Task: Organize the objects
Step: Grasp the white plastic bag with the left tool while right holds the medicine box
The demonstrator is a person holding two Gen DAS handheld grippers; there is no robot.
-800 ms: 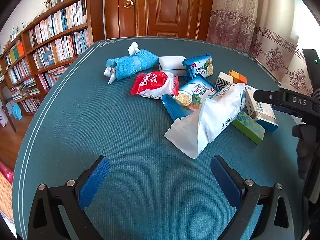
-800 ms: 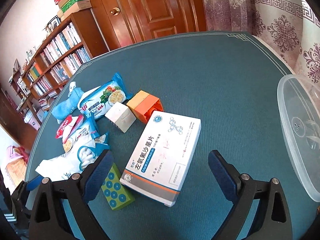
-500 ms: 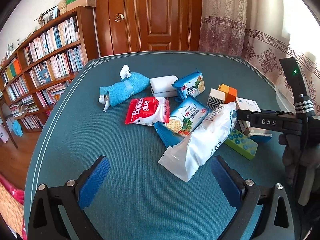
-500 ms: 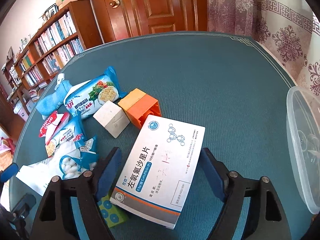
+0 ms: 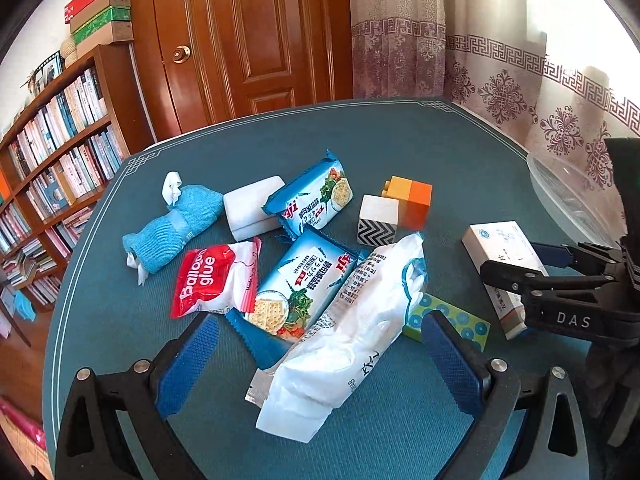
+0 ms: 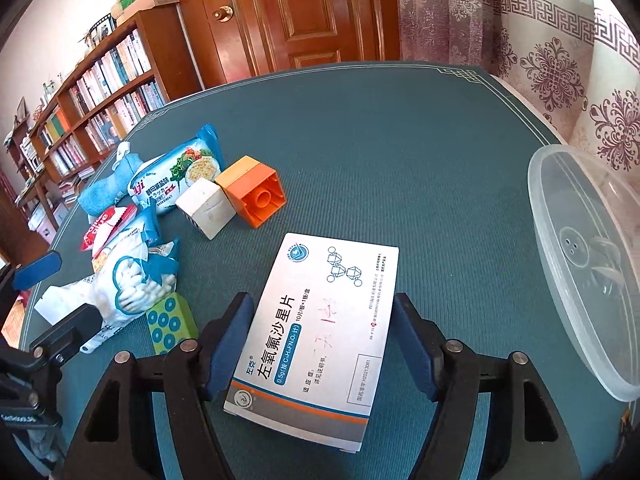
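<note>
A white medicine box (image 6: 320, 332) lies flat on the teal table between the blue pads of my right gripper (image 6: 324, 344); the jaws have closed in to its two long sides. In the left wrist view the same box (image 5: 504, 264) sits at the right under the right gripper (image 5: 532, 268). My left gripper (image 5: 320, 360) is open and empty, its pads on either side of a white cotton-swab bag (image 5: 352, 336). Beside that lie two blue cracker packs (image 5: 304, 296), a red balloon-glue packet (image 5: 212, 276) and a green dotted block (image 5: 448, 320).
A clear plastic tub (image 6: 588, 280) stands at the table's right edge. An orange block (image 6: 256, 192), a white block (image 6: 208, 208), a white case (image 5: 252, 212) and a rolled blue towel (image 5: 176, 228) lie further back. A bookshelf and a wooden door stand behind the table.
My right gripper has moved forward over the medicine box and its jaws have narrowed onto it. My left gripper has moved in around the cotton-swab bag, still open.
</note>
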